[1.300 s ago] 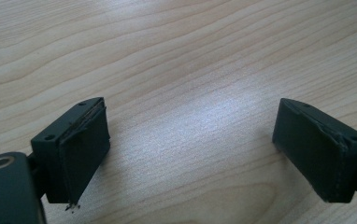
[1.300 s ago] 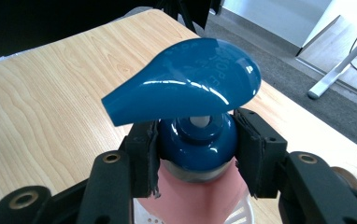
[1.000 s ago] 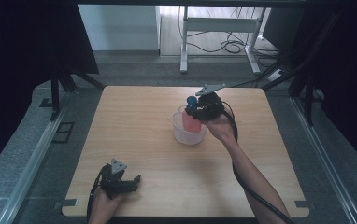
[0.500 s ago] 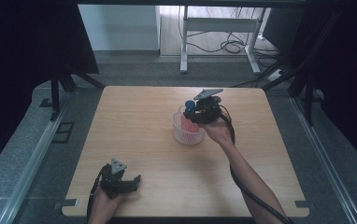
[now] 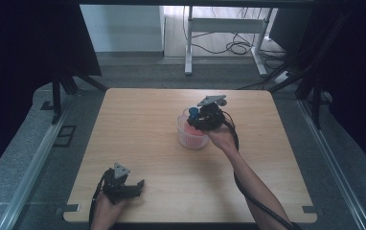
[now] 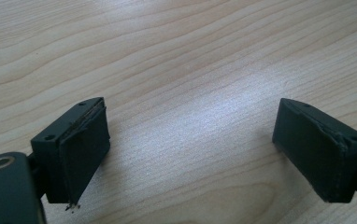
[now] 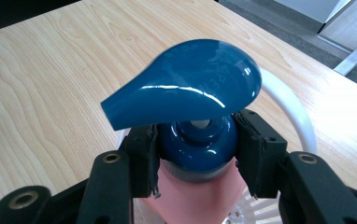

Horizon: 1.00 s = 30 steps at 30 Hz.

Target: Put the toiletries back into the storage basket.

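A pink pump bottle [image 7: 193, 193] with a glossy blue pump head [image 7: 186, 86] stands inside a white round basket [image 5: 192, 136] near the table's middle. My right gripper [image 7: 196, 151] is shut on the bottle's blue collar just under the spout; from above, the right gripper [image 5: 201, 117] sits over the basket with the blue pump head [image 5: 193, 113] showing beside it. My left gripper [image 5: 126, 187] rests low at the front left of the wooden table [image 5: 138, 124]. In the left gripper view its jaws are spread wide over bare wood, and the left gripper [image 6: 193, 149] is open.
The basket's white rim [image 7: 289, 105] curves behind the bottle. A person's forearm [image 5: 248, 177] reaches from the front right edge to the basket. Beyond the table lie grey floor, a white desk frame [image 5: 224, 28] and cables.
The right gripper with the pump bottle has shifted slightly left and nearer over the basket. The left gripper has stayed in place.
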Each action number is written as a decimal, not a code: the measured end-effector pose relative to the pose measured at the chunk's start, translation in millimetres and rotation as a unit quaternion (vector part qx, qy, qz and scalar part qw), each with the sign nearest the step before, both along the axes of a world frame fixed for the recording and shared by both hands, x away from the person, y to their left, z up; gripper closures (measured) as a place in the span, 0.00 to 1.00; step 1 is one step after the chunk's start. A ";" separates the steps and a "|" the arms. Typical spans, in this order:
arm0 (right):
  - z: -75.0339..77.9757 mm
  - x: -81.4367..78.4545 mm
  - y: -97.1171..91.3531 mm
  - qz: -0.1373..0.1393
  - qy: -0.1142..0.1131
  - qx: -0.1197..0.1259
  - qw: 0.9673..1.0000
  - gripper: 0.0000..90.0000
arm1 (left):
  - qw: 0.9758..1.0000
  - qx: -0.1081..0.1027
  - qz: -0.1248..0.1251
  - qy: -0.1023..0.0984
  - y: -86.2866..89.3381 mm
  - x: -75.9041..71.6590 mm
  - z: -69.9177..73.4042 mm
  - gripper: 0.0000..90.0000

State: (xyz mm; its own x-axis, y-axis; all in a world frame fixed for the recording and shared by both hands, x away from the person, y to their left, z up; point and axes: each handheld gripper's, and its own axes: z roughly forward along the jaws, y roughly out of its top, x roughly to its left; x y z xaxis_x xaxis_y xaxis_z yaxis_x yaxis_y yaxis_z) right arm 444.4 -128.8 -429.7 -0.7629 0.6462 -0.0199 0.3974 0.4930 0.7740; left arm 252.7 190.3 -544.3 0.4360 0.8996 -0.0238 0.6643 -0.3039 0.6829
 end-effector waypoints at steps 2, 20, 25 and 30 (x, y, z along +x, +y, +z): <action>-1.8 0.4 -0.4 -0.001 0.002 -0.001 1.000 0.59 | 1.000 0.000 0.000 0.000 0.0 0.0 0.0 0.12; -8.3 1.2 -9.3 0.004 0.017 0.008 1.000 0.53 | 1.000 0.000 0.000 0.001 0.0 -0.1 0.1 0.12; -8.8 1.2 -10.1 0.006 0.013 0.007 1.000 0.45 | 1.000 0.000 -0.001 0.000 0.2 0.0 0.1 0.12; -7.7 0.8 -11.5 0.008 0.011 0.015 1.000 0.36 | 1.000 0.000 -0.001 0.000 0.1 0.0 0.1 0.12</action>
